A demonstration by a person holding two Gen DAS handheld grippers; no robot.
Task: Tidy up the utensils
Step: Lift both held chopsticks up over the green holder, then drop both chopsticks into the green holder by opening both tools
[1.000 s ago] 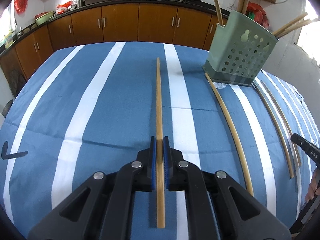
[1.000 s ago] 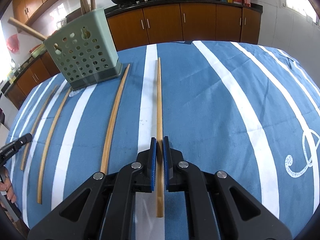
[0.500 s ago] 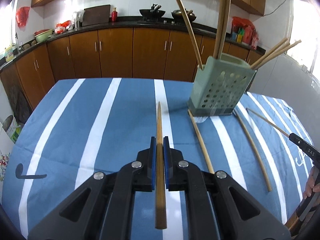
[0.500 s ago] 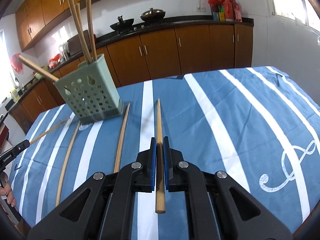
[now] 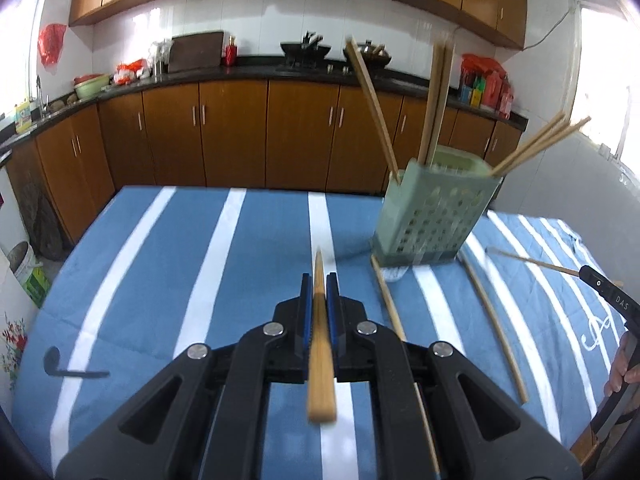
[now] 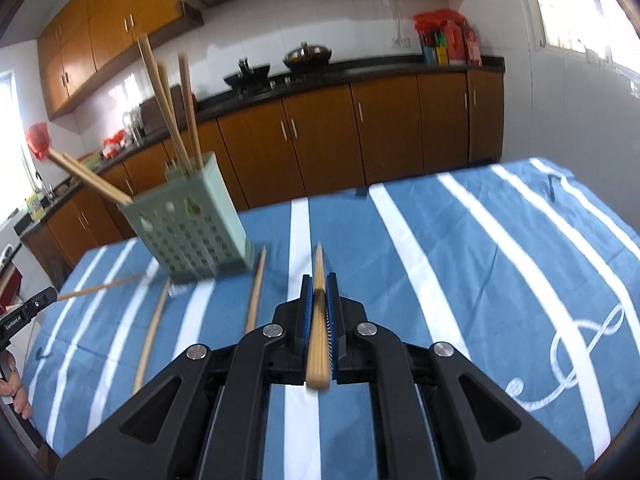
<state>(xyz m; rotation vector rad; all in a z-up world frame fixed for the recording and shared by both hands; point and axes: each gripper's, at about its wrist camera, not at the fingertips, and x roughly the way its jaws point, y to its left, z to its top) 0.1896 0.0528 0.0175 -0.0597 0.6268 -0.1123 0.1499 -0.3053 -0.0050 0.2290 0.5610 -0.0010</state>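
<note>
1. the table wears a soft blue cloth with broad white stripes; behind it run brown wooden cabinets under a dark counter
2. the left gripper, matte black with blue pads, is clenched on a round, tapered wooden chopstick; the stick is lifted clear of the cloth, its thin tip pointing away and its blunt end towards the camera
3. to its right stands a pale green plastic holder, square-sided and pierced with round holes, upright on the cloth; several long wooden chopsticks lean out of its top at different angles
4. two loose chopsticks lie flat on the cloth by the holder's base: one at its left corner, another, slightly bowed, further right
5. the right gripper, the same black build, is clamped on its own chopstick, also raised over the cloth; it shows faint grain lines along its length
6. at the far right of the left wrist view a hand grips a black handle
</note>
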